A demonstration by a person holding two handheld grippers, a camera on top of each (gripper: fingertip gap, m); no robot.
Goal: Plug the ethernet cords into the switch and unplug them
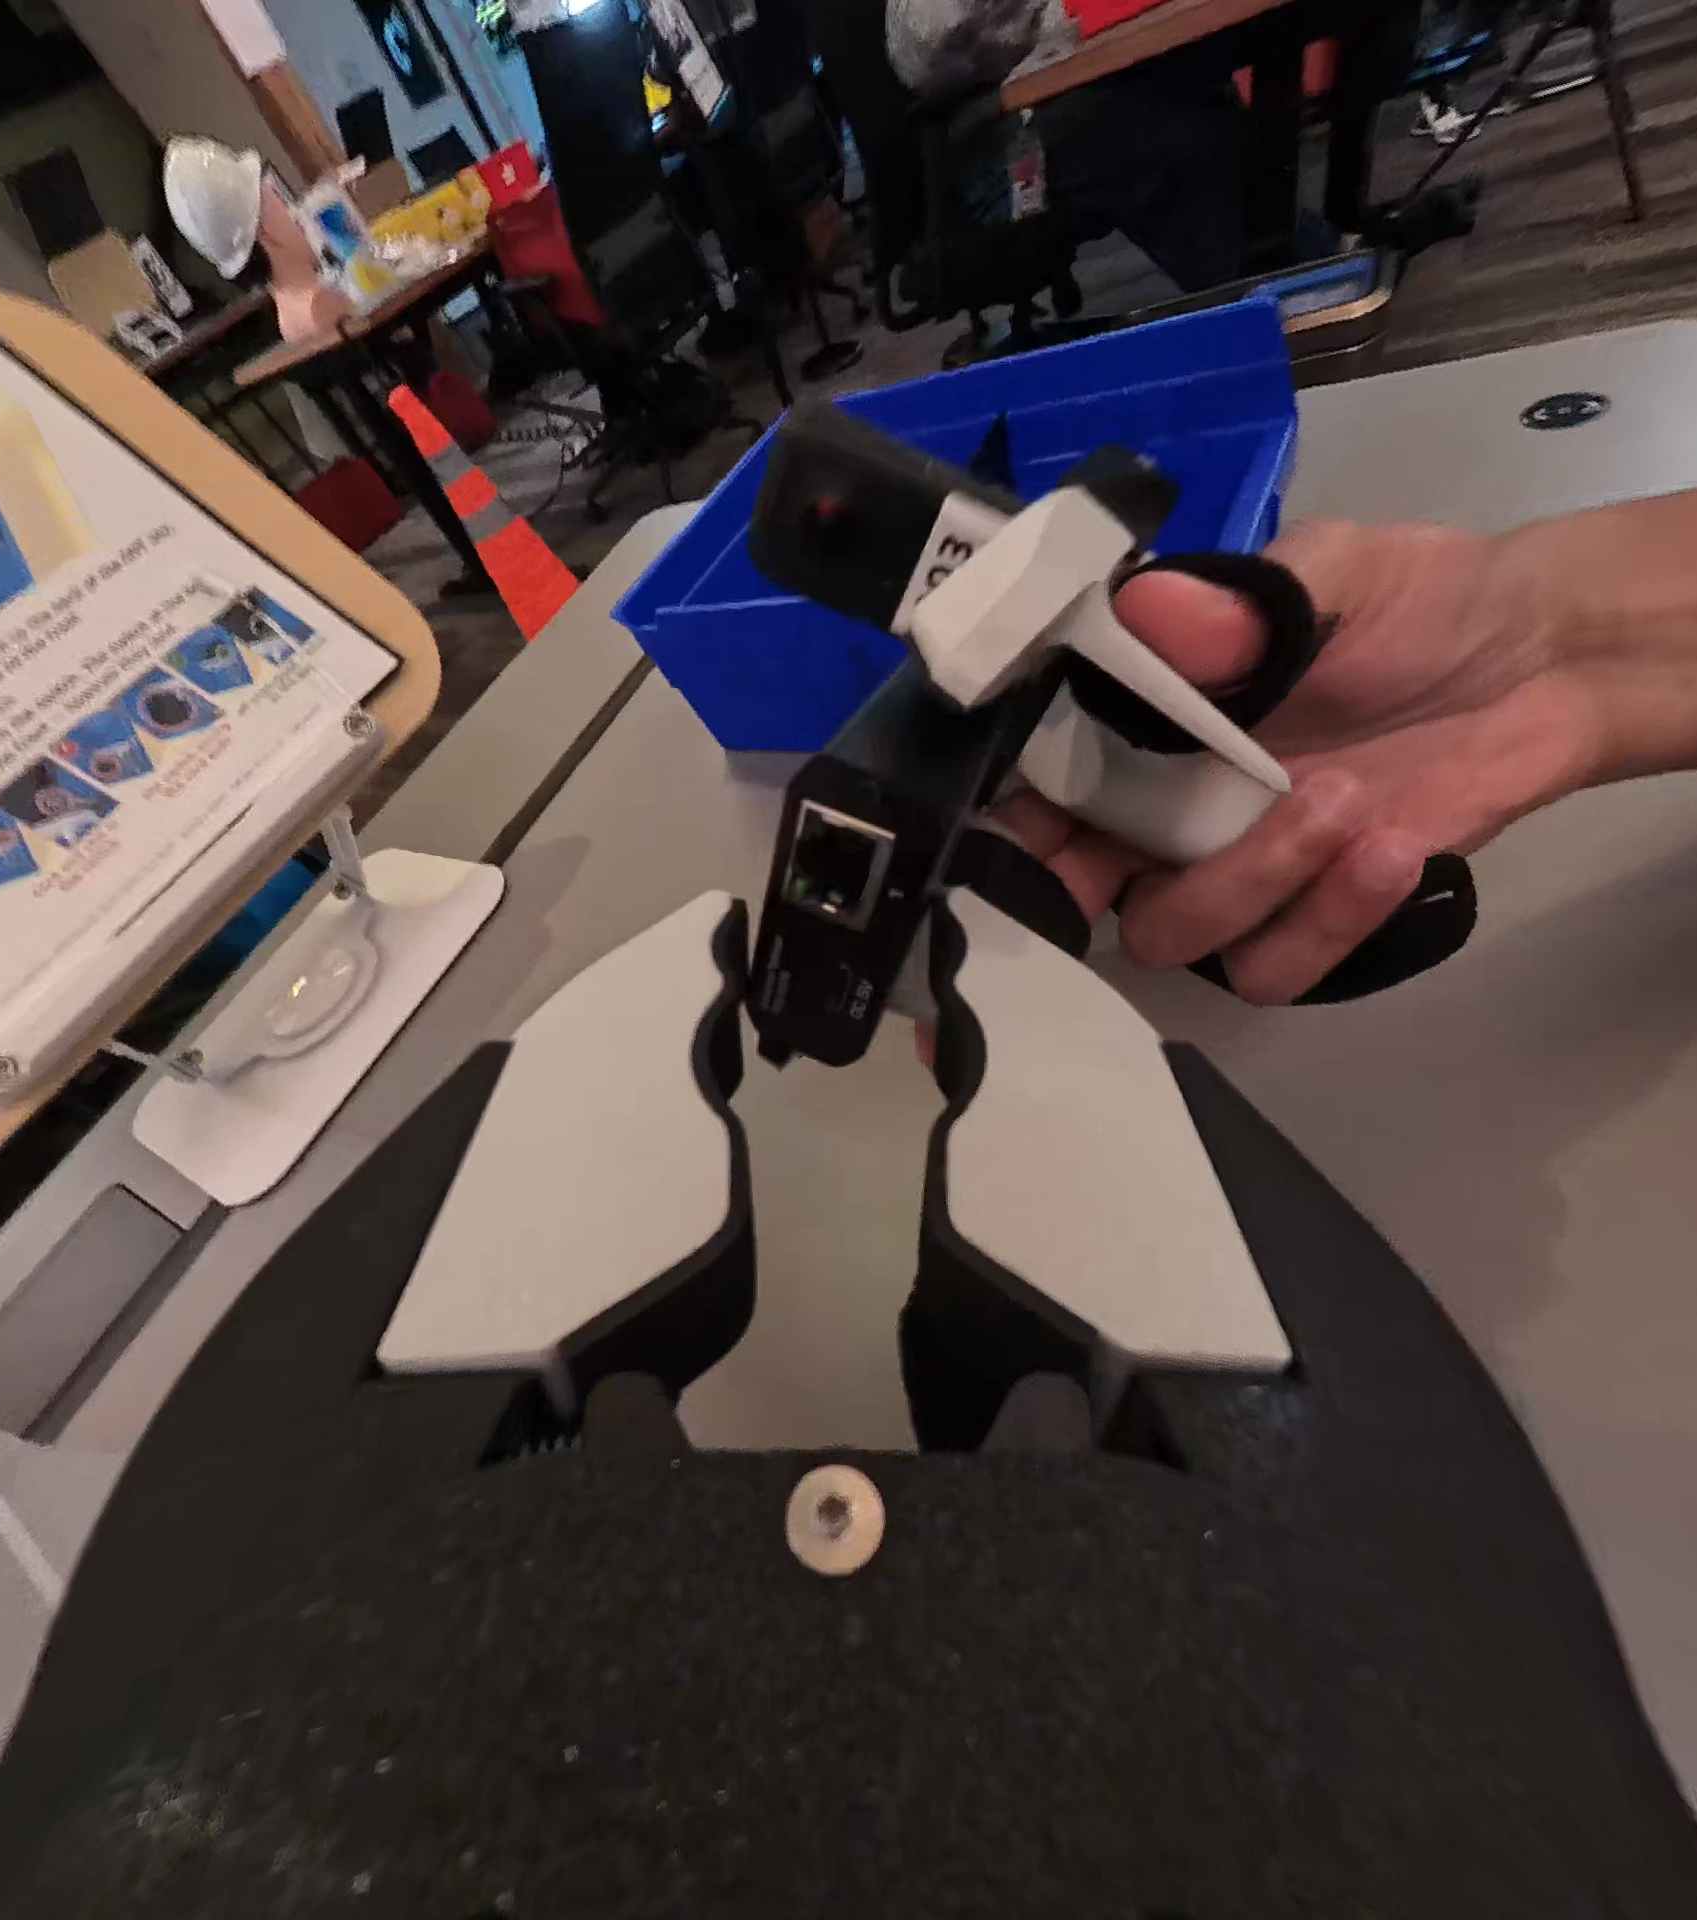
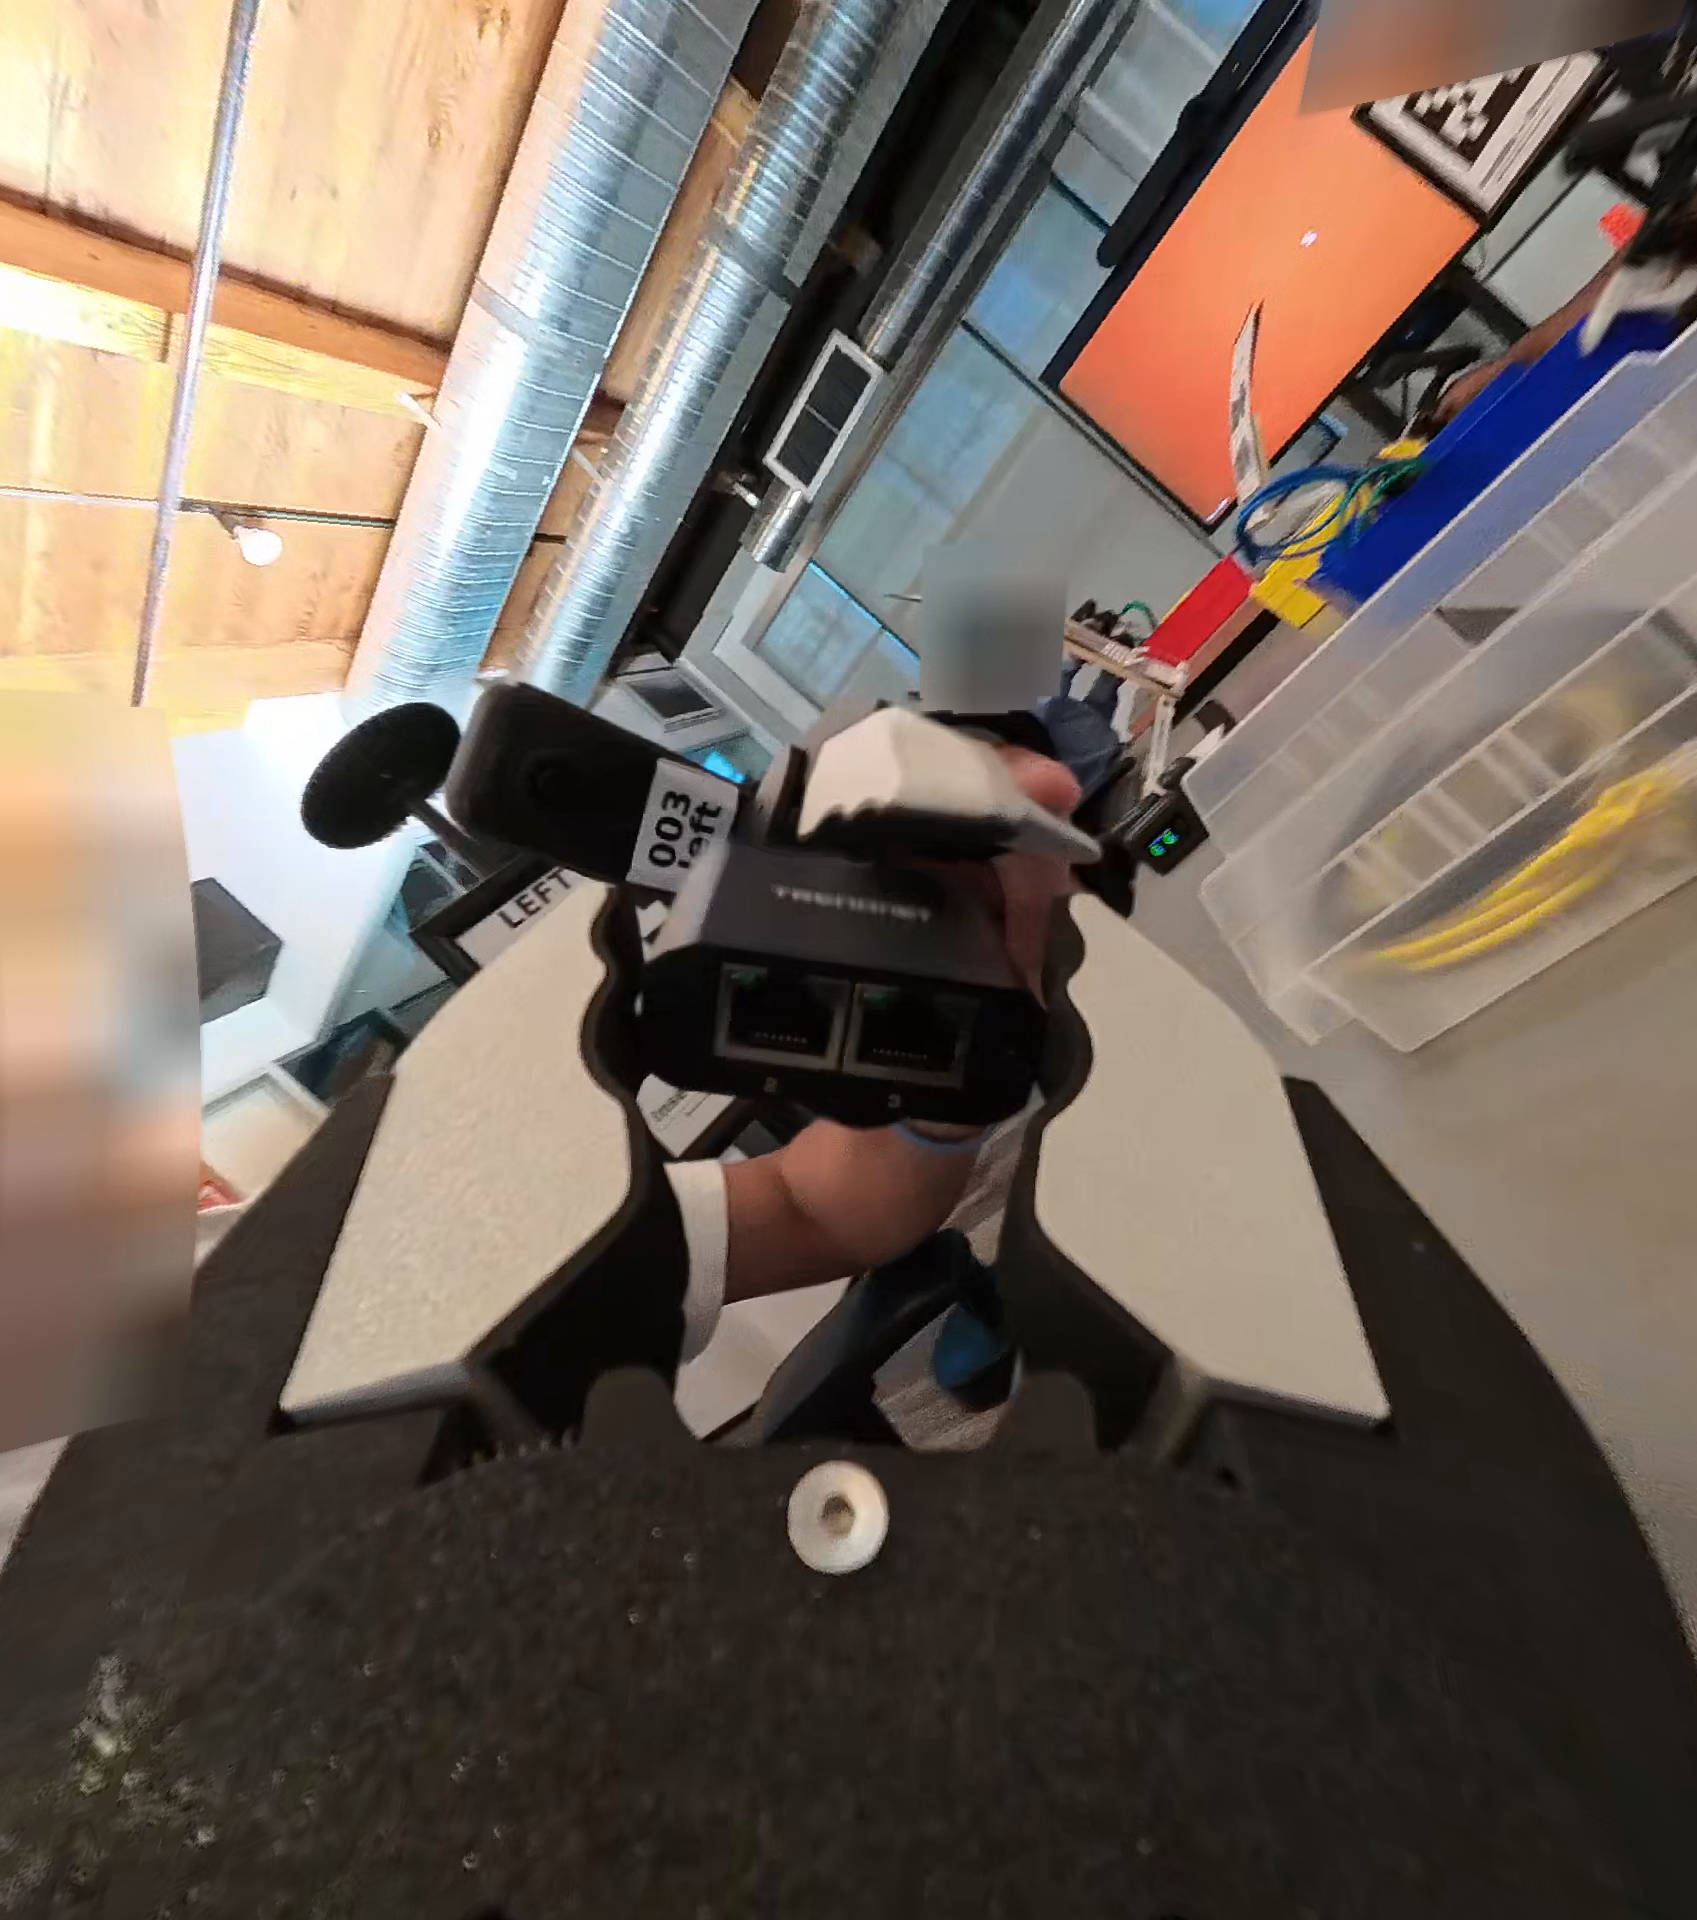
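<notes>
Left gripper [image 1: 842,987]: jaws closed on the two broad faces of the switch [image 1: 828,935], a small black box, at the end with a single port [image 1: 839,862] and a power socket. Right gripper [image 2: 839,1023]: jaws pinching the same switch across its width, at the opposite end, where two ports [image 2: 844,1029] sit side by side. The box thus hangs between both tools, clear of the tabletop [image 1: 1446,1299], with no cord plugged in.

Handling, as judged: the switch looks light and rigid, with a smooth casing that may slide under a weak pinch. Hold it by the flat faces or side walls, well back from the port openings, so a plug has free entry. One tool should brace it against the push of insertion and the pull of removal.

Surroundings: a hand [image 1: 1395,748] works the right gripper. A blue bin [image 1: 782,665] stands just beyond on the tabletop. Yellow cords [image 2: 1509,894] lie in clear trays [image 2: 1270,790] to the right, well apart from the switch. They look limp and springy, best taken just behind the plug.
</notes>
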